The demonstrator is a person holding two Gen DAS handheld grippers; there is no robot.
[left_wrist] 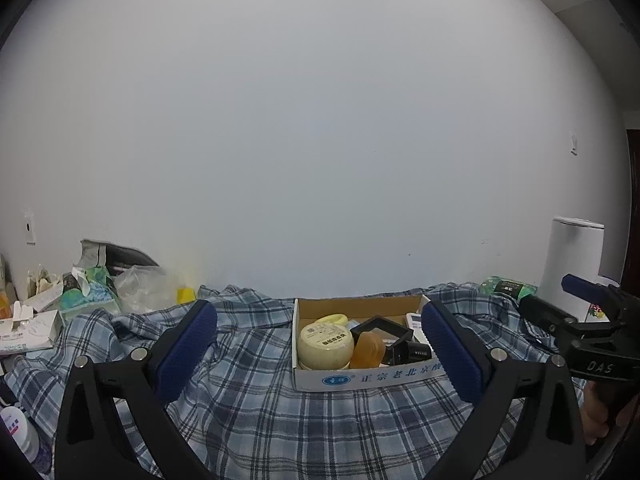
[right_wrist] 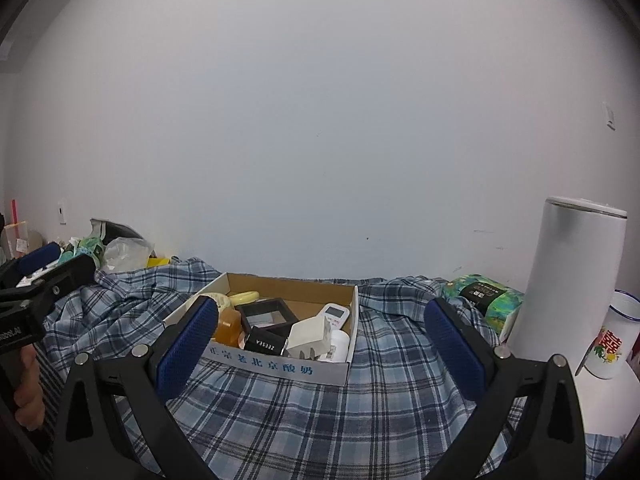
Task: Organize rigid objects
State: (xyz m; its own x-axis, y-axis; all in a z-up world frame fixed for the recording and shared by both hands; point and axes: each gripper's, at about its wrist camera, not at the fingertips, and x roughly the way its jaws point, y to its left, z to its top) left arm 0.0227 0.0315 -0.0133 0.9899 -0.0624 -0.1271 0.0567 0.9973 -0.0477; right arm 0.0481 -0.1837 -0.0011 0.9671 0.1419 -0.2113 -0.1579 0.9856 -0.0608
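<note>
**Box packed, both tools empty**

From what I can see, most of the sorting looks done. The cardboard box (left_wrist: 362, 376) sits on the plaid cloth (left_wrist: 260, 408) and already holds the cream jar (left_wrist: 326, 346), the amber soap bar (left_wrist: 368, 350), a black frame (right_wrist: 268, 314), a small black box (right_wrist: 266, 344), a white plug (right_wrist: 310, 336) and a white remote (right_wrist: 336, 314). On the cloth around the box I see nothing loose left to gather. Clutter to the far left of the box, tissue packs and bags, may or may not be mine to sort.

My left tool (left_wrist: 320, 344) stands wide apart, gripping nothing, with the box ahead between its fingers. My right tool (right_wrist: 322, 342) is likewise spread and empty, the box ahead and toward its left finger. A tall white canister (right_wrist: 568, 280) stands right of the box
</note>
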